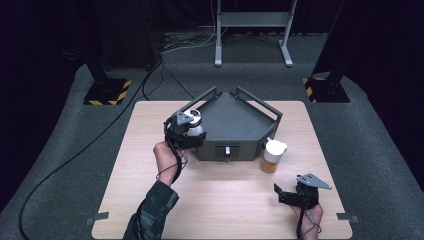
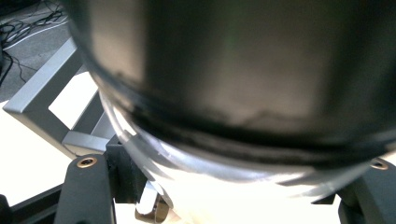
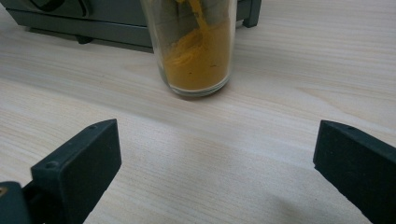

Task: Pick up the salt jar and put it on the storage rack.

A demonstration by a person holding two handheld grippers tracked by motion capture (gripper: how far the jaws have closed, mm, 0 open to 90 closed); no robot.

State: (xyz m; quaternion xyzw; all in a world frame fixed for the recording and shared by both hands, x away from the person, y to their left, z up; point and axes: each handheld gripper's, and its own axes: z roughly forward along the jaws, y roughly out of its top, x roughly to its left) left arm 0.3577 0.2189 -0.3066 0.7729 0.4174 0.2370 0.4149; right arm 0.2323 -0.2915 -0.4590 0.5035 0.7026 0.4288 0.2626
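Observation:
My left gripper [image 1: 191, 131] is shut on a glass jar [image 1: 196, 121] of white contents with a dark lid, held at the left front corner of a dark grey angular rack [image 1: 235, 120]. In the left gripper view the jar [image 2: 224, 93] looms very close, with the black jaws hugging its lower sides. A second glass jar [image 1: 273, 156] with a white lid and orange powder stands on the table by the rack's right front corner. My right gripper [image 1: 287, 191] rests open near the table's front right. Its own view shows the orange jar [image 3: 196, 51] ahead of the wide-apart jaws.
The rack has rails [image 2: 42, 100] along its sides and a small handle [image 1: 227, 149] on its front face. Bare wooden table [image 1: 225, 200] stretches between the two hands. Beyond the table are grey carpet, cables and stand bases [image 1: 107, 92].

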